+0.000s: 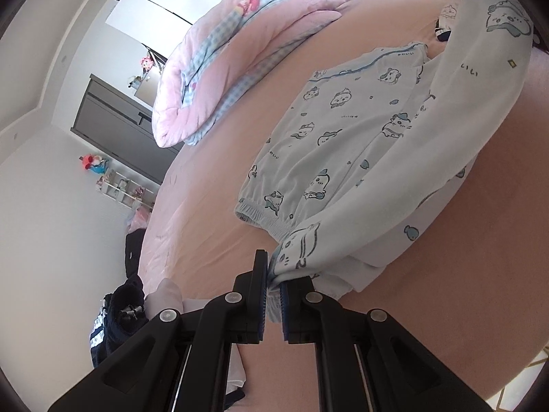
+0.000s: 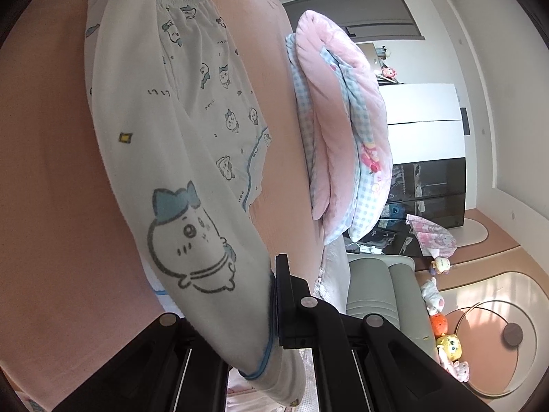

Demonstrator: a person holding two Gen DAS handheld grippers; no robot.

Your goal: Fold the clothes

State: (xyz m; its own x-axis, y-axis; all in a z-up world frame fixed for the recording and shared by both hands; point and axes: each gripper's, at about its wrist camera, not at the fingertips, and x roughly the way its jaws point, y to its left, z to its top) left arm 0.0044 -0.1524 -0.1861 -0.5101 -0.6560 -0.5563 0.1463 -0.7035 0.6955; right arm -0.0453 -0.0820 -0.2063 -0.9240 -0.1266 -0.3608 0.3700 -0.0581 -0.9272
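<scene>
A: Where's the garment?

B: The pyjamas [image 1: 343, 144] lie on the pink bed [image 1: 212, 206], body flat, with one long edge lifted. I hold that edge at both ends, so it hangs as a taut band between my two grippers.

A: Left gripper [image 1: 272, 286]?

B: Its fingers [image 1: 260, 295] are closed on the cloth near the elastic hem, and fabric bunches out between the pads. In my judgement that end is held so the hem corner travels with the rest when the edge goes over.

A: And the right gripper [image 2: 274, 295]?

B: The cloth drapes across it and hides one finger. The other finger [image 2: 286, 295] presses the blue-trimmed end, and the fabric hangs from there, so I read it as pinched on the pyjamas too.

A: Why hold two ends?

B: Keeps the edge straight, so the fold line should land even, not sagging in the middle.

A: Anything nearby?

B: A folded quilt [image 1: 240, 55] sits beyond the pyjamas, apart from them. Dark clothes [image 1: 116, 312] hang off the bed's edge by my left side.
</scene>
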